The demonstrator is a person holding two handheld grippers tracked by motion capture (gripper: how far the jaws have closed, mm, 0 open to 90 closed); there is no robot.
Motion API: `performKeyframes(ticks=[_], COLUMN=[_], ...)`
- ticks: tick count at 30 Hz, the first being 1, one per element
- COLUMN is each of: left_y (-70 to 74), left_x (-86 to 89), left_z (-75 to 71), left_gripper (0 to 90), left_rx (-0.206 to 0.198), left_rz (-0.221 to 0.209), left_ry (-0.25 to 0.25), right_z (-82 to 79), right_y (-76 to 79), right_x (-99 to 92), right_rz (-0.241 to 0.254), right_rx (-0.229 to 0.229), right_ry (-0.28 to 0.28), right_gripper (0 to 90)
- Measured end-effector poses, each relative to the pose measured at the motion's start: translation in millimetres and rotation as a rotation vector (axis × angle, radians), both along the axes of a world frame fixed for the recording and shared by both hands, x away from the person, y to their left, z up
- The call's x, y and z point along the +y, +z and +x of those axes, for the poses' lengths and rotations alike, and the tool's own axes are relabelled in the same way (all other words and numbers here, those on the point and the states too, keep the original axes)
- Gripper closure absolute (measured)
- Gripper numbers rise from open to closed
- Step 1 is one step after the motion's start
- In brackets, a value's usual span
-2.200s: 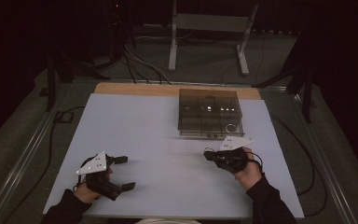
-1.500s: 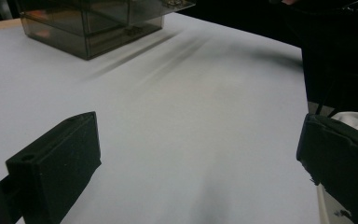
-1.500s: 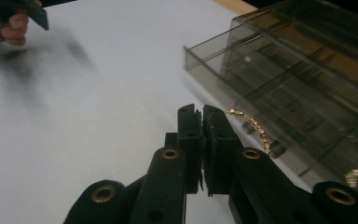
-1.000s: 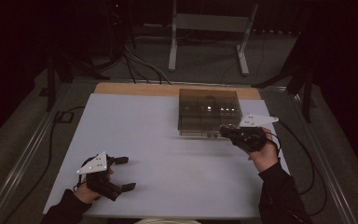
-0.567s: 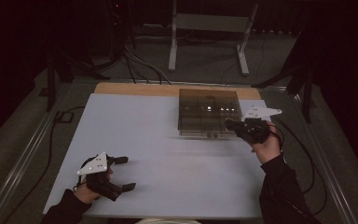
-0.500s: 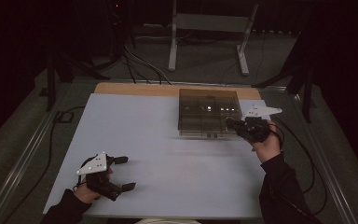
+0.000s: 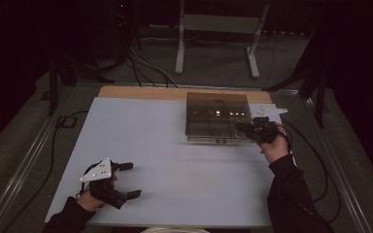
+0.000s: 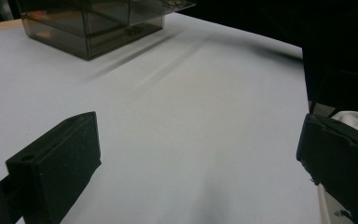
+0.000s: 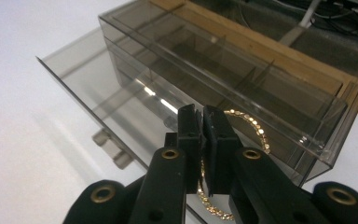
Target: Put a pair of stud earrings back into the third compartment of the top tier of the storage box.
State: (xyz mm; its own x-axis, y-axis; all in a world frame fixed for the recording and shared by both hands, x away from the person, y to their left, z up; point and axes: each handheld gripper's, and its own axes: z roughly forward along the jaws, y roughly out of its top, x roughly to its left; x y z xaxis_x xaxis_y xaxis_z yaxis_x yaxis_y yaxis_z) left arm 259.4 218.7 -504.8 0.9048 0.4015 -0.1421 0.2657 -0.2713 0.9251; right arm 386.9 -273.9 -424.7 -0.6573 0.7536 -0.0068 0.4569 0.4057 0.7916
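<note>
Left tool (image 7: 126,180) rests on the near left of the white surface (image 7: 175,160), jaws spread wide with nothing between them; its own view shows bare surface between the two black jaws.

Right tool (image 9: 200,140) is at the right end of the smoked-plastic organizer box (image 7: 217,116), jaws pressed together on a gold bead bracelet (image 9: 251,127). The bracelet hangs as a loop: one arc rises past the jaw tips over the box's near compartments, the other droops below the jaws.

Judgement on handling: the bracelet is light and limp and will swing and sag from any pinch point. The small round beads look slippery, so a pinch across the strand, as now, seems safest. The box's thin clear walls and dividers look rigid but light; a nudge may slide it. The drawer (image 9: 98,98) stands pulled out at the front.
</note>
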Motion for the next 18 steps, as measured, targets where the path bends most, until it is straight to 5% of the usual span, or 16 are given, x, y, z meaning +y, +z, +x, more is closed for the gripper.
performKeyframes(ticks=[5, 18], left_y=[0.0, 0.2], left_x=[0.4, 1.3], left_z=[0.0, 0.9], left_gripper=[0.5, 0.5], left_rx=[0.001, 0.004], left_rz=[-0.003, -0.011], left_ry=[0.001, 0.003], right_z=[5.7, -0.9], right_y=[-10.9, -0.4], right_x=[0.2, 4.6], right_rz=[0.009, 0.084], right_rx=[0.029, 0.001], right_ry=[-0.008, -0.003], right_gripper=[85.8, 50.5])
